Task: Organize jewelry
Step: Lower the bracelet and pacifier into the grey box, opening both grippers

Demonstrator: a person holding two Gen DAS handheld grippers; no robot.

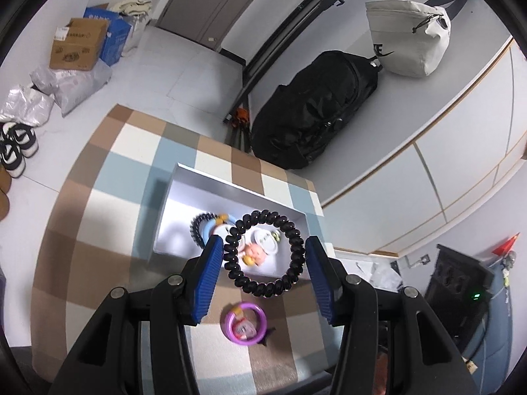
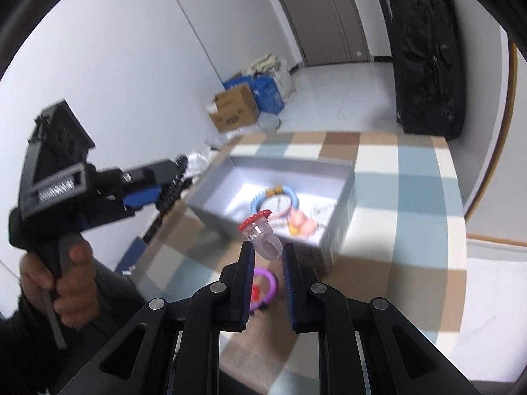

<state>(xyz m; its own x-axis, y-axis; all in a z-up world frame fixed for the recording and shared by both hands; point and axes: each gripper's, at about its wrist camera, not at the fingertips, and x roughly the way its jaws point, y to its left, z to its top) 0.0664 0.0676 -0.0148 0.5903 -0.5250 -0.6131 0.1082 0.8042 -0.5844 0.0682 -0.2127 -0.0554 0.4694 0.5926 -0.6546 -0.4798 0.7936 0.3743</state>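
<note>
My left gripper [image 1: 262, 251] holds a black beaded bracelet [image 1: 263, 252] between its blue pads, above the near edge of a grey box [image 1: 227, 187]. The box holds a blue bracelet [image 1: 210, 222], a black beaded piece and a doll-shaped charm [image 1: 252, 251]. My right gripper [image 2: 268, 251] is shut on a clear plastic ring with a red top [image 2: 262, 230], in front of the box [image 2: 342, 197]. A purple bracelet [image 1: 245, 324] lies on the checked cloth; it also shows in the right wrist view [image 2: 268, 284]. The left gripper [image 2: 145, 194] appears at the left.
The checked cloth [image 1: 108, 217] covers a small table. A black backpack [image 1: 316, 108] and a white bag [image 1: 406, 39] sit on a ledge behind it. Cardboard boxes [image 1: 79, 44], plastic bags and shoes [image 1: 14, 148] lie on the floor at the left.
</note>
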